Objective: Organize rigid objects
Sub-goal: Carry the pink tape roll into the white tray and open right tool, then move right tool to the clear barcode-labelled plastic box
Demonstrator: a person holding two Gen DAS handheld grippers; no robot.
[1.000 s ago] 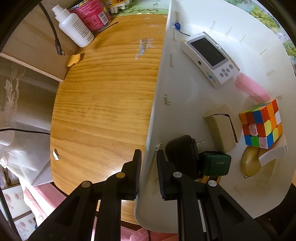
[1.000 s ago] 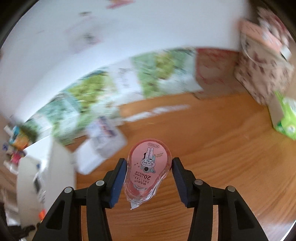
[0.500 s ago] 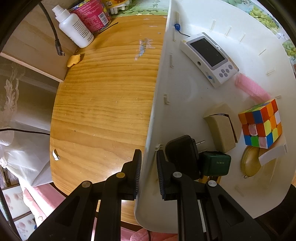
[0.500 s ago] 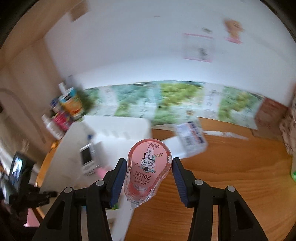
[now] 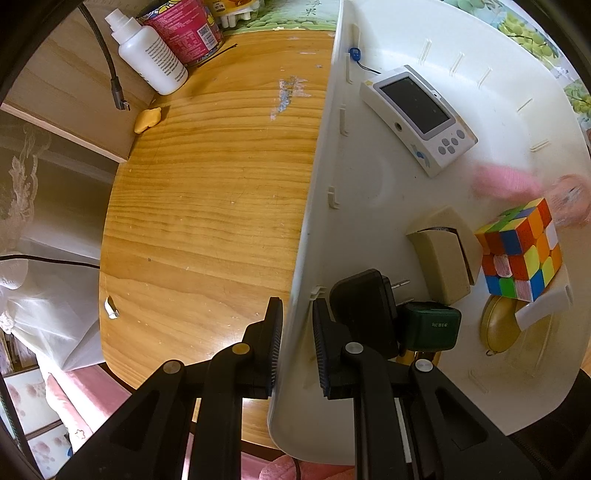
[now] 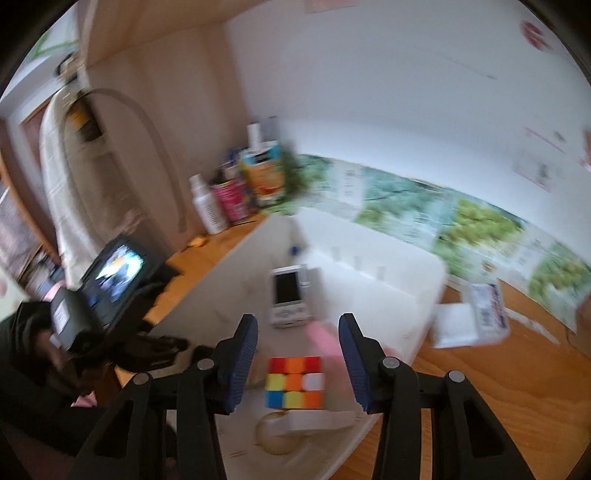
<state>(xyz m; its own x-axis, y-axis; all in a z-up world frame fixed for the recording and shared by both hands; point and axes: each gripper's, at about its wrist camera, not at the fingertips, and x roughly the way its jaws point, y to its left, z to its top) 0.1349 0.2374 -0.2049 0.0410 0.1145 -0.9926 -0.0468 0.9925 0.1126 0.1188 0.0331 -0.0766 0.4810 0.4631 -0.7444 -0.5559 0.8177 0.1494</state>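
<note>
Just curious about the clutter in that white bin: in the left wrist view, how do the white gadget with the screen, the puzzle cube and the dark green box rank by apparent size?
1. White gadget with the screen, the largest.
2. Puzzle cube.
3. Dark green box, the smallest, though partly hidden behind the black plug adapter.

The fisheye stretches shapes, so the first two are close.

A wooden table [image 5: 207, 206] is carrying everything in front of me. A white plastic bin [image 5: 317, 206] is sitting on it. Toward the far end a white bottle [image 5: 149, 55] and a red printed can [image 5: 184, 26] are standing side by side, with a small yellow piece [image 5: 147, 119] lying near them. A white scrap [image 5: 110, 308] is lying near the table's edge.
</note>
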